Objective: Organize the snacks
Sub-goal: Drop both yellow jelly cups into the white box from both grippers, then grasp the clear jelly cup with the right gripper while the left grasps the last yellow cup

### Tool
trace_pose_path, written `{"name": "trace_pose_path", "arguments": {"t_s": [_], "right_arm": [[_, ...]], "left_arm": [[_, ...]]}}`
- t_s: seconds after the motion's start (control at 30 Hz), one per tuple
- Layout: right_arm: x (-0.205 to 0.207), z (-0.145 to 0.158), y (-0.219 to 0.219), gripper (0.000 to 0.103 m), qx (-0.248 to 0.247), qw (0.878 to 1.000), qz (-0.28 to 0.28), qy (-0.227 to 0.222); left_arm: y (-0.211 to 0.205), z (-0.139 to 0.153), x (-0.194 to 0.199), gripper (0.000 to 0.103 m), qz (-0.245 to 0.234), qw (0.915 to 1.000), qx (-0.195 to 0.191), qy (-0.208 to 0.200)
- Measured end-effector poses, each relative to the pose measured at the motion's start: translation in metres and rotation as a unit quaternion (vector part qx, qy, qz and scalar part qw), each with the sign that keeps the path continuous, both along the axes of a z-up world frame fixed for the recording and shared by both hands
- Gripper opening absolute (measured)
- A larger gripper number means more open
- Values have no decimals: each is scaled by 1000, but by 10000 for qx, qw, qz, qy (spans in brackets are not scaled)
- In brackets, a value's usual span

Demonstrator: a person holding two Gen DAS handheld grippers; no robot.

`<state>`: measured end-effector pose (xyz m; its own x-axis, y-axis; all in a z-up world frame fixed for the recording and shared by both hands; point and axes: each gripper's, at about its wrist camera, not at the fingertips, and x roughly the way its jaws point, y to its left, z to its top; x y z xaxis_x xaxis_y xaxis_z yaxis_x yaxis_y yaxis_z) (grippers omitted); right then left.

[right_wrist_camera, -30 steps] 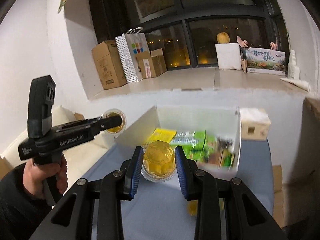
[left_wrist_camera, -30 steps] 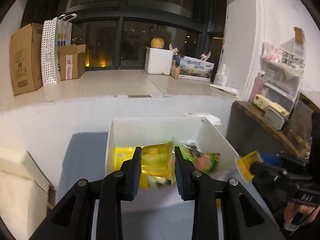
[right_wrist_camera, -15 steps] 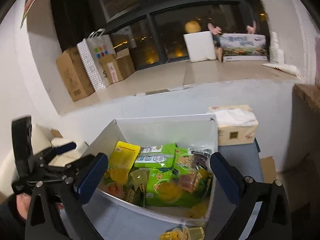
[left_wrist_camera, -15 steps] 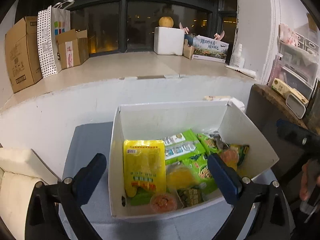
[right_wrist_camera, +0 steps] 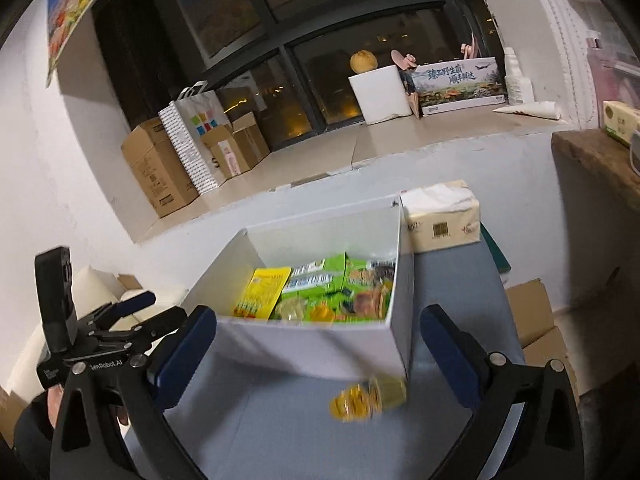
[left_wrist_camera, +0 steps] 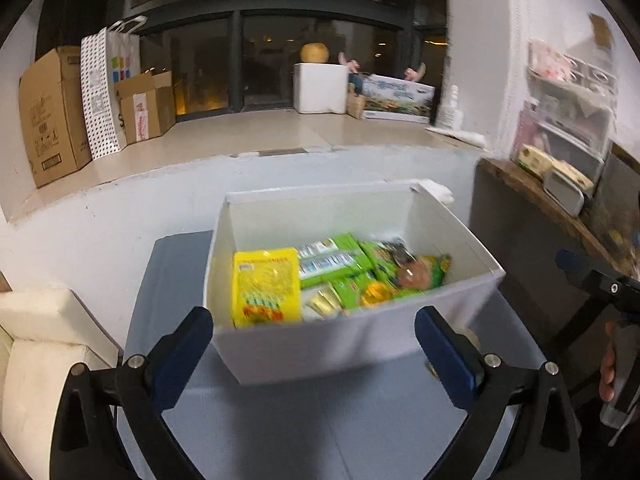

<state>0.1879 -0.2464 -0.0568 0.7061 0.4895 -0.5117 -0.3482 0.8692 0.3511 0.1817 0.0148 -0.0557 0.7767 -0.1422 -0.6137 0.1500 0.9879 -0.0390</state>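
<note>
The white box (left_wrist_camera: 352, 344) stands on the grey table (left_wrist_camera: 304, 432) and is well filled: a yellow pack (left_wrist_camera: 266, 288) lies at its left, green packs (left_wrist_camera: 336, 260) fill the middle and right, and a round orange-lidded cup (left_wrist_camera: 412, 274) sits among them on the right, though blur hides finer detail.

The left gripper (left_wrist_camera: 314, 336) has its jaws spread as wide as they go, one to each side of the box's near wall, with nothing between the pads. The right gripper (right_wrist_camera: 318, 334) is likewise wide open and empty, its jaws having just been opening.

Only the right wrist view shows a yellow jelly cup (right_wrist_camera: 368, 398) lying on its side on the table just beside the box's near right corner, a tissue pack (right_wrist_camera: 440, 220) beyond the box's far right corner, and the left gripper from the side.
</note>
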Motion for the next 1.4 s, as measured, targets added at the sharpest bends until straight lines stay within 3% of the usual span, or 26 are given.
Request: {"name": "trace_pose_path", "arguments": {"t_s": [0.2,0.37,0.53,0.77,0.87,1.1,1.13,1.2,1.33,1.4], "right_arm": [[-48,-16,-10,103,-257,9996,119,-55],[-61,-45,-19,103,-617,9980,-50,83],[-47,-70,-29,103,-648,9969,-215,384],[10,-105,-31,103,-323,9940,-432,957],[36,-116,-25,90,-336,9922,-412,1129],[57,-136,-7,81,-478,9899,-174,1326],[58,-138,-4,77,-523,9896,-105,1336],[58,-144,3,51,-738,9880,20,1359],[55,-144,2,34,-701,9897,27,1245],[50,-141,1,34,-767,9903,12,1162]], "left_arm": [[-6,-8,-51,103,-75,9995,-291,-15],[-10,-27,-80,103,-85,9989,-440,157],[-13,-41,-103,103,-39,9982,-538,268],[-14,-54,-116,103,4,9969,-664,419],[-15,-56,-118,103,15,9971,-620,441],[-12,-67,-114,103,77,9965,-599,581],[-12,-69,-113,103,85,9964,-585,603],[-14,-73,-111,103,84,9960,-595,667],[-21,-77,-106,103,35,9960,-520,724],[-24,-79,-104,103,30,9958,-515,759]]}}
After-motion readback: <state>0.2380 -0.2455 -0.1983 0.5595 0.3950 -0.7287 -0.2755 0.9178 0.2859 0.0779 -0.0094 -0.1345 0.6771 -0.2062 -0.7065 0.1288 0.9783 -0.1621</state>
